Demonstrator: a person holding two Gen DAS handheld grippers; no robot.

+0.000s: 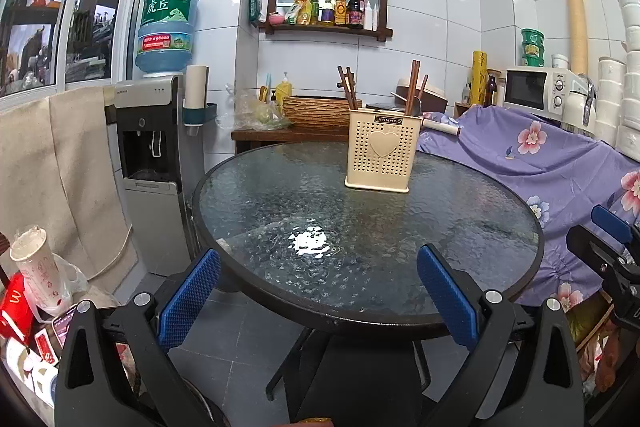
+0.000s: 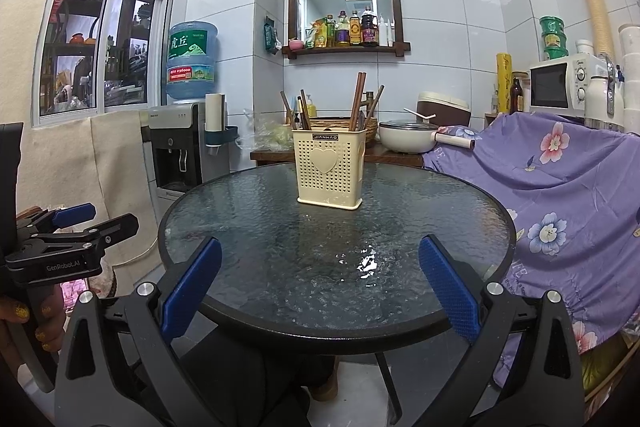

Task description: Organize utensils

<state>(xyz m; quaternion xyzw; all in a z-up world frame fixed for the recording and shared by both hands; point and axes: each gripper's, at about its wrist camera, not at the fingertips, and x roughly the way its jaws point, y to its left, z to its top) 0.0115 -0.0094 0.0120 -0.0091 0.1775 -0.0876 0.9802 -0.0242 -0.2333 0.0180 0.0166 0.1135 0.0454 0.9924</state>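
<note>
A cream perforated utensil holder (image 1: pixel 381 150) (image 2: pixel 329 167) with a heart on its front stands on the far part of the round glass table (image 1: pixel 280 211) (image 2: pixel 280 227). Brown chopsticks (image 1: pixel 412 87) (image 2: pixel 357 99) and other utensil handles stick up out of it. My left gripper (image 1: pixel 318 295) hangs open over the table's near edge with nothing between its blue pads. My right gripper (image 2: pixel 320 287) is likewise open and empty at the near edge. Each gripper also shows at the side of the other's view, the right gripper (image 1: pixel 612 251) and the left gripper (image 2: pixel 80 227).
A water dispenser (image 1: pixel 154 147) (image 2: pixel 176 143) stands left of the table. A purple floral cloth (image 1: pixel 540 167) (image 2: pixel 560 187) covers something on the right, with a microwave (image 1: pixel 536 89) (image 2: pixel 560 85) behind. A wooden side table (image 1: pixel 288 135) holds a basket, and a pot (image 2: pixel 408 137) stands there too.
</note>
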